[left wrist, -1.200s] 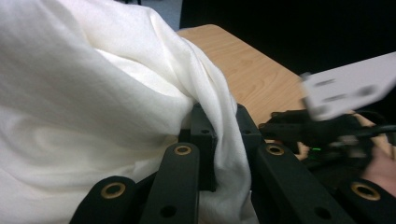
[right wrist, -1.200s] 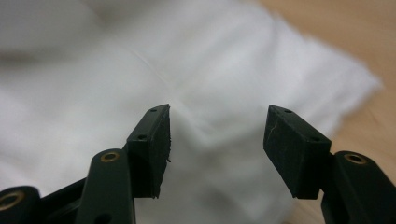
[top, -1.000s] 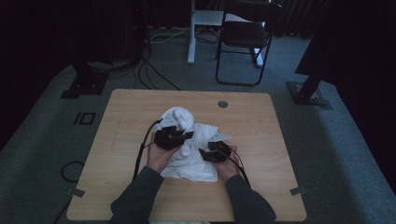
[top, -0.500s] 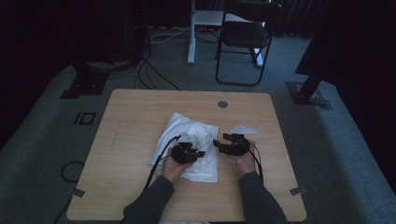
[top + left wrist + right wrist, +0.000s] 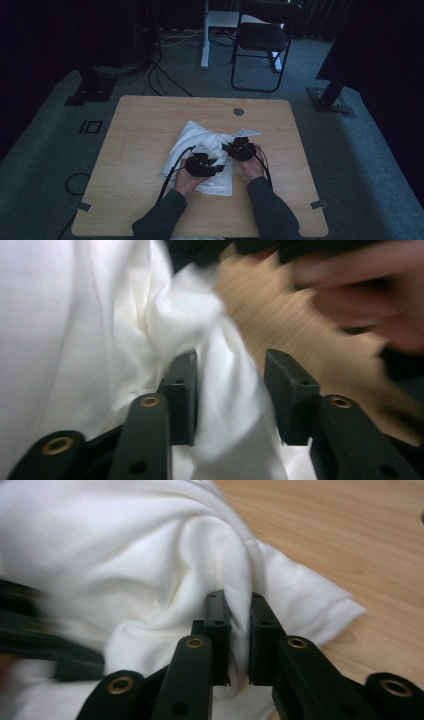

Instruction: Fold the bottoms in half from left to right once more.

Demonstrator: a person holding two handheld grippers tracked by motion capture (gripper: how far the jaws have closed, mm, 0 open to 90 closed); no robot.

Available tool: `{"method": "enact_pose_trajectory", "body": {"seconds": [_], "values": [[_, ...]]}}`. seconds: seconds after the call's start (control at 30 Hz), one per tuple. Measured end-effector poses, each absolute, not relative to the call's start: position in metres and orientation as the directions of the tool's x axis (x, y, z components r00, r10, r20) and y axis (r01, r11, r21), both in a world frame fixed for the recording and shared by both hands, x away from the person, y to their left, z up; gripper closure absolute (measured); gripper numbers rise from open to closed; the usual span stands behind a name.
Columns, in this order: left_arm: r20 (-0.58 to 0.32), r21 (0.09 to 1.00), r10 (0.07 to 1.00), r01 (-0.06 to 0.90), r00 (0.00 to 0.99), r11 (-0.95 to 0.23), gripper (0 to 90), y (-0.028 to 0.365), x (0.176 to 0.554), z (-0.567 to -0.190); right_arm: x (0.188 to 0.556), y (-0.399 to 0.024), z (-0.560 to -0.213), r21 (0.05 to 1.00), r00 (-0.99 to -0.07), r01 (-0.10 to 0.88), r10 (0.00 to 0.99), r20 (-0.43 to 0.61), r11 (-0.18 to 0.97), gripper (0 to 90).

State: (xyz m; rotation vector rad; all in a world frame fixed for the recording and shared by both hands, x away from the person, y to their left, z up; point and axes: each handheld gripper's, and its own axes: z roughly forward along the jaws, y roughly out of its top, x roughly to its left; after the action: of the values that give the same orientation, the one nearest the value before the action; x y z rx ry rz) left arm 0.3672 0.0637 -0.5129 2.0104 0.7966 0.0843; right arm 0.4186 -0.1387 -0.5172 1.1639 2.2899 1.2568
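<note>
Wooden bench [image 5: 140, 145], white cloth [image 5: 200, 142] bunched up near its middle, just in front of the person's hands. Right gripper [image 5: 239, 630]: jaws have just been closing, now pinched on a raised fold of the cloth near its right edge. Left gripper [image 5: 231, 390]: jaws have just been opening, now apart with a loose fold between them, only one pad touching fabric.
</note>
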Motion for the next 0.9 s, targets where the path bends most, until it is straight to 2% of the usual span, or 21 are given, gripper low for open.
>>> {"method": "enact_pose_trajectory", "body": {"seconds": [0.1, 0.17, 0.27, 0.33, 0.4, 0.5, 0.57, 0.63, 0.67, 0.7, 0.77, 0.83, 0.9], "values": [[-0.204, 0.854, 0.571, 0.429, 0.795, -0.293, 53.5, 0.08, 0.36, -0.483, 0.426, -0.143, -0.524, 0.789, -0.612, 0.534, 0.783, 0.114, 0.303, 82.2], [-0.152, 0.893, 0.638, 0.382, 0.755, -0.239, 53.1, 0.1, 0.362, -0.46, 0.429, -0.146, -0.529, 0.78, -0.605, 0.546, 0.787, 0.116, 0.305, 81.3], [-0.109, 0.897, 0.758, 0.393, 0.643, -0.204, 60.8, 0.127, 0.378, -0.445, 0.433, -0.148, -0.535, 0.771, -0.596, 0.561, 0.793, 0.123, 0.302, 79.7], [-0.117, 0.879, 0.781, 0.43, 0.613, -0.205, 70.7, 0.137, 0.389, -0.447, 0.435, -0.148, -0.537, 0.767, -0.594, 0.565, 0.795, 0.123, 0.303, 79.2], [-0.135, 0.837, 0.764, 0.485, 0.631, -0.253, 75.8, 0.138, 0.397, -0.457, 0.436, -0.148, -0.538, 0.765, -0.593, 0.568, 0.796, 0.122, 0.305, 78.6], [-0.116, 0.759, 0.715, 0.525, 0.69, -0.384, 77.2, 0.122, 0.398, -0.484, 0.439, -0.148, -0.539, 0.762, -0.589, 0.571, 0.799, 0.122, 0.305, 77.5], [-0.147, 0.743, 0.698, 0.544, 0.701, -0.39, 76.9, 0.115, 0.398, -0.498, 0.439, -0.148, -0.538, 0.758, -0.584, 0.573, 0.804, 0.111, 0.311, 75.8], [-0.173, 0.735, 0.685, 0.556, 0.708, -0.389, 75.4, 0.109, 0.398, -0.509, 0.438, -0.15, -0.535, 0.755, -0.558, 0.58, 0.824, 0.093, 0.307, 66.9], [-0.173, 0.735, 0.685, 0.556, 0.708, -0.389, 74.8, 0.109, 0.398, -0.509, 0.438, -0.15, -0.535, 0.755, -0.558, 0.58, 0.824, 0.093, 0.307, 66.9], [-0.18, 0.74, 0.691, 0.559, 0.7, -0.374, 74.8, 0.106, 0.397, -0.512, 0.436, -0.153, -0.532, 0.759, -0.539, 0.581, 0.838, 0.089, 0.293, 62.0], [-0.171, 0.74, 0.696, 0.557, 0.697, -0.377, 74.5, 0.105, 0.396, -0.512, 0.424, -0.164, -0.51, 0.814, -0.517, 0.533, 0.85, 0.098, 0.23, 55.5], [-0.169, 0.742, 0.698, 0.556, 0.696, -0.374, 74.5, 0.105, 0.395, -0.513, 0.421, -0.165, -0.504, 0.828, -0.523, 0.515, 0.847, 0.097, 0.223, 55.5], [-0.15, 0.749, 0.708, 0.546, 0.69, -0.374, 74.6, 0.103, 0.392, -0.516, 0.407, -0.159, -0.487, 0.866, -0.598, 0.434, 0.798, 0.07, 0.249, 54.4]]}}
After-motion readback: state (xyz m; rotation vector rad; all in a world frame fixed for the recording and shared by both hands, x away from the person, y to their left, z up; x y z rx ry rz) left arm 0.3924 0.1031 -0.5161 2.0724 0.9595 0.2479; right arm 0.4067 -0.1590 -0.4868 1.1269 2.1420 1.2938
